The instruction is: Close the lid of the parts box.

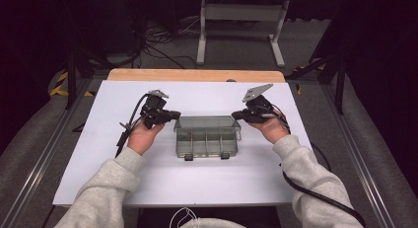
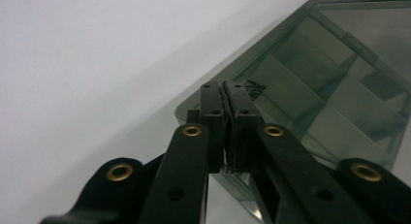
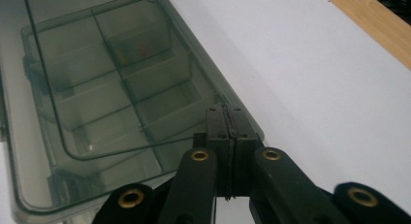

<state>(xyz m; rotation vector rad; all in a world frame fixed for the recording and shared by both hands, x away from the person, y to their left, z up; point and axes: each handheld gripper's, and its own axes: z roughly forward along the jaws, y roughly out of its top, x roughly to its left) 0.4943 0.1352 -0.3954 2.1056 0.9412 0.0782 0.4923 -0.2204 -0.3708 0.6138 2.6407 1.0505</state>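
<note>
Two black grippers meet at a clear, smoke-tinted plastic box [image 1: 207,136] that sits mid-table on a smooth white sheet [image 1: 98,139], with a strip of pale wood [image 1: 197,75] showing along the far edge. The box is a shallow rectangle with rounded corners, a flat see-through lid and thin walls inside that split it into small compartments; two dark latches sit on its near side. Through the lid in the right gripper view, a tiny reddish speck lies in one far compartment, too small to name.

Over at the box's far left corner, the left gripper [image 1: 175,115] has its jaws pressed together, pads nearly flat against each other, with the tips over the lid's corner [image 2: 194,107]. Whether they pinch the rim I cannot tell. The right gripper [image 1: 236,115] sits at the far right corner, jaws likewise drawn tight together, tips at the lid's edge [image 3: 242,122]; again any grip on the rim is hidden.

Both hands wear grey, soft-knit sleeves [image 1: 315,173], and a black cable [image 1: 315,196] trails from the right gripper.
</note>
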